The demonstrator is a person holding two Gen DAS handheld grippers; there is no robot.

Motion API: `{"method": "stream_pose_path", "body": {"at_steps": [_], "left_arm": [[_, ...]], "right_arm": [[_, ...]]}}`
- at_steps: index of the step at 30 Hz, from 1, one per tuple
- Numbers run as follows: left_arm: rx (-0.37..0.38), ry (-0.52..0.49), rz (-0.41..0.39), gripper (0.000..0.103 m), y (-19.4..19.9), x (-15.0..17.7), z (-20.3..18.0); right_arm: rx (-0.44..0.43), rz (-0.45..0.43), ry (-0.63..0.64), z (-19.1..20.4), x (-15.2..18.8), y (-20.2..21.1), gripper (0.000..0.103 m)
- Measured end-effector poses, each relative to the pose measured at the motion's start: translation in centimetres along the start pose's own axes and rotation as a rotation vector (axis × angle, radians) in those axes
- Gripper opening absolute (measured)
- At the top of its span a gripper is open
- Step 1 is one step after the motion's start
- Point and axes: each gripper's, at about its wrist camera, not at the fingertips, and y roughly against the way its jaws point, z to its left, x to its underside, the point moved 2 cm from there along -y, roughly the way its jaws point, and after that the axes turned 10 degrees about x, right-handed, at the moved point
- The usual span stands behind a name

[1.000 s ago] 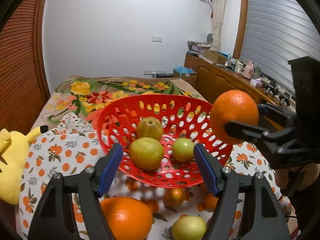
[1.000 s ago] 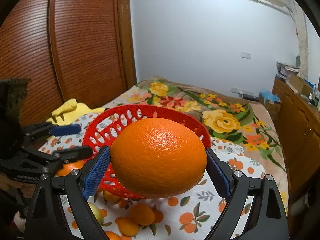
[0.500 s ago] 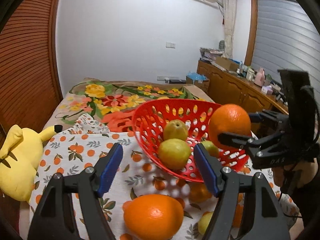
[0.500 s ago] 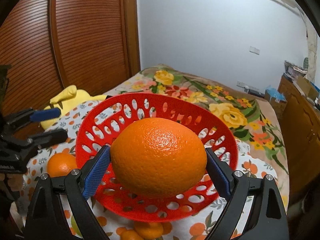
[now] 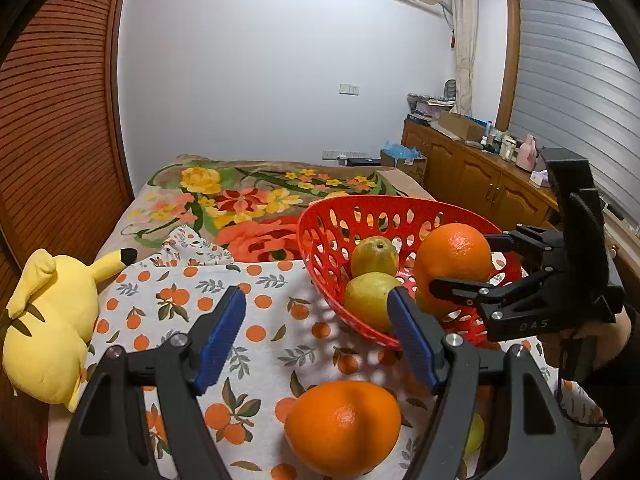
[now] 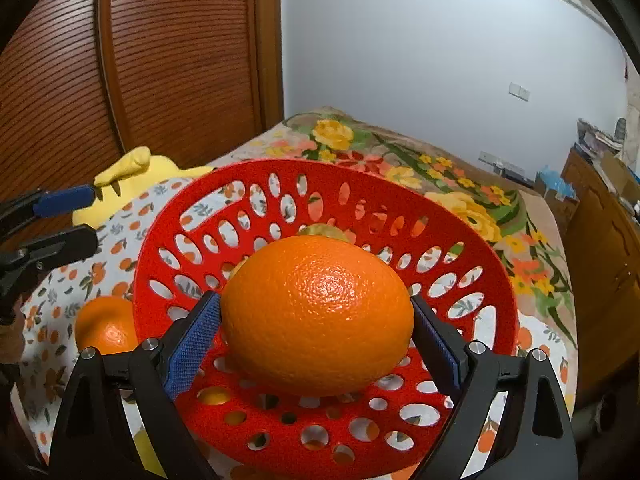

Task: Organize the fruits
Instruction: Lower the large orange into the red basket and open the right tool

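My right gripper point(image 6: 316, 334) is shut on a large orange point(image 6: 316, 320) and holds it just above the inside of the red perforated basket point(image 6: 360, 176). In the left wrist view that held orange point(image 5: 454, 258) hangs over the basket point(image 5: 384, 200), beside two yellow-green fruits point(image 5: 370, 304). My left gripper point(image 5: 318, 336) stands open above the orange-print cloth point(image 5: 168, 292) with nothing between its pads. A second orange point(image 5: 344, 428) lies on the cloth below and in front of it, left of the basket in the right wrist view point(image 6: 106, 326).
A yellow plush toy point(image 5: 44, 328) lies at the cloth's left edge by a slatted wooden door point(image 5: 52, 120). A small greenish fruit point(image 5: 474, 436) sits on the cloth near the basket. A flowered bedspread point(image 5: 240, 200) lies beyond, and wooden cabinets point(image 5: 480, 184) line the right wall.
The right gripper has come down and forward with its orange, from in front of the basket to over its inside. The left gripper shifted left, so the basket now sits right of its fingers.
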Motion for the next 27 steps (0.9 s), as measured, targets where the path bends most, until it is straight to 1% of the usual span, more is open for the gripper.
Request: {"method": "stream_pose_path", "body": {"at_steps": [4,6,16,27], "left_arm": [[0.005,0.004,0.007,0.074,0.1,0.4,0.1],[0.006,0.002,0.012,0.074,0.0,0.6,0.0],[0.009,0.004,0.02,0.074,0.5,1.2,0.0],[-0.003,0.01,0.03,0.074,1.3,2.1,0.1]], "right_arm": [[0.01,0.021,0.016,0.3,0.3,-0.5,0.094],[0.015,0.018,0.018,0.4,0.3,-0.5,0.094],[0.022,0.033,-0.003,0.4,-0.1,-1.1,0.094],[-0.004,0.05,-0.053,-0.4,-0.2,-1.0,0.094]]}}
